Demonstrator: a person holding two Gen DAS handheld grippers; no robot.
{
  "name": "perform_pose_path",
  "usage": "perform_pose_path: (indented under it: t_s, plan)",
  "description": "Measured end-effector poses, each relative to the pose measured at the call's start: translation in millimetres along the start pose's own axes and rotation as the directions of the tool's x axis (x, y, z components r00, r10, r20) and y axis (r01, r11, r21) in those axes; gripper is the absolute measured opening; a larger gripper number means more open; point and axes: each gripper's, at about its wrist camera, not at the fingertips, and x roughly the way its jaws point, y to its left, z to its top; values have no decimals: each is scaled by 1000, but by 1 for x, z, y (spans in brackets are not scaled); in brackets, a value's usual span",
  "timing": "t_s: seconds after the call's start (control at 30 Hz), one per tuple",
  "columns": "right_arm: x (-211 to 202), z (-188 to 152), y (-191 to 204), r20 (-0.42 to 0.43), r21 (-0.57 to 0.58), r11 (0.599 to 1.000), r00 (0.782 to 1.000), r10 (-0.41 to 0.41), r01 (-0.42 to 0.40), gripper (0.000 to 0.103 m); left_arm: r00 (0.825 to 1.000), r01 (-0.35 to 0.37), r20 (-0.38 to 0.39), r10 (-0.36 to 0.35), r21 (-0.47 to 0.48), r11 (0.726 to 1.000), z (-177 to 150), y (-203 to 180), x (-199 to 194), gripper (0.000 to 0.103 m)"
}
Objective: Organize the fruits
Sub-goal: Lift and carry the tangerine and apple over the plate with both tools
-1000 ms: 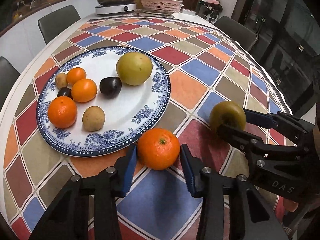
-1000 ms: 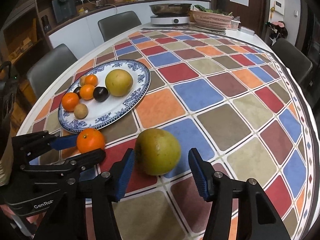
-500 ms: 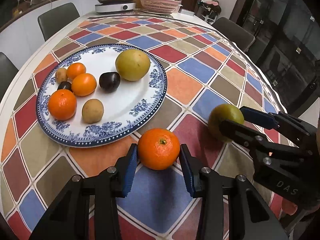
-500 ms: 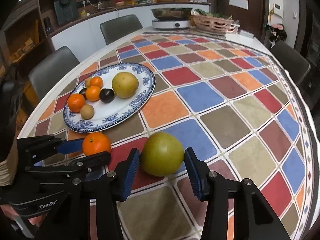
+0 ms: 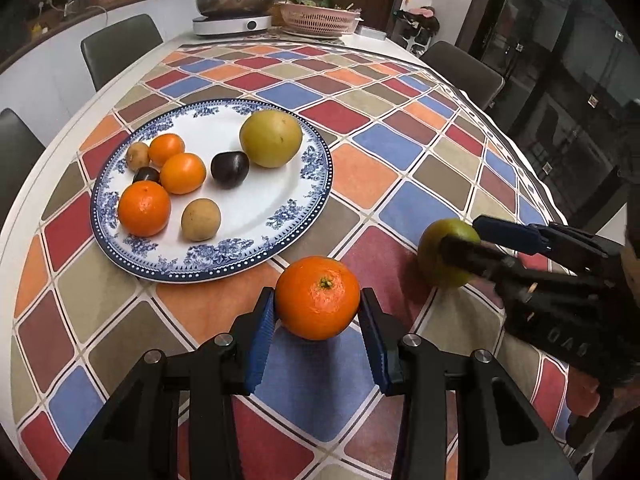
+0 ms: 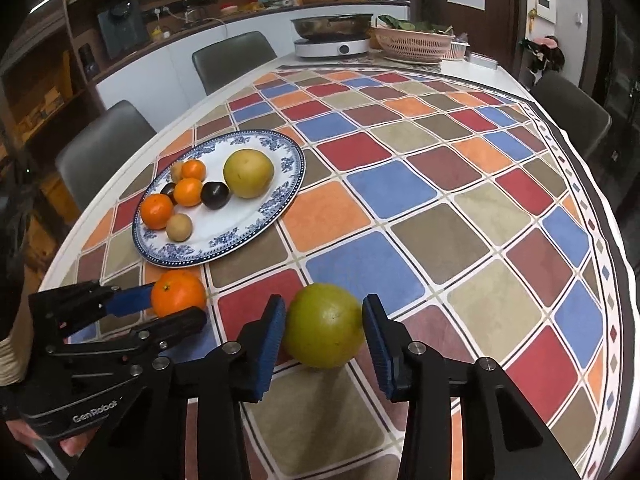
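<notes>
A blue-and-white plate (image 5: 280, 216) (image 6: 276, 204) holds a big yellow-green fruit (image 5: 271, 137), three oranges, two dark plums and two small brown fruits. Just in front of the plate, my left gripper (image 5: 317, 294) (image 6: 176, 308) is shut on a loose orange (image 5: 318, 298) (image 6: 178, 294), both blue pads against its sides. To its right, my right gripper (image 6: 324, 304) (image 5: 462, 234) has its jaws closing on a green round fruit (image 6: 324, 326) (image 5: 436, 256), and the pads touch both flanks. I cannot tell whether either fruit is off the cloth.
A checked tablecloth (image 6: 400, 196) covers the round table. At the far end stand a cooker with a pan (image 6: 332, 40) and a pink basket (image 6: 414, 42). Grey chairs (image 6: 234, 60) ring the table. The table's edge runs close on the right.
The right gripper's jaws have drawn in from wide apart until the pads meet the green fruit. The left gripper has kept its grip on the orange.
</notes>
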Motion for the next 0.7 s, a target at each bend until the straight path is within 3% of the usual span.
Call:
perform_pose_path:
  t_s: [0.07,0.27,0.7]
  plan:
    - [6,-1,1,-35,-10,1000,999,1,-1,51,1000,-1,2,1,-1,1000,1,0,-1,41]
    - [21,-10,-3,-85,17,1000,996,13,-11,50,1000,-16,-3,16,4,1000,0,3,0,41]
    - [14,-16,-4,-11,35,999,1000,-1,1,49,999,-44,20,43,37,998,-3,1,-7,41]
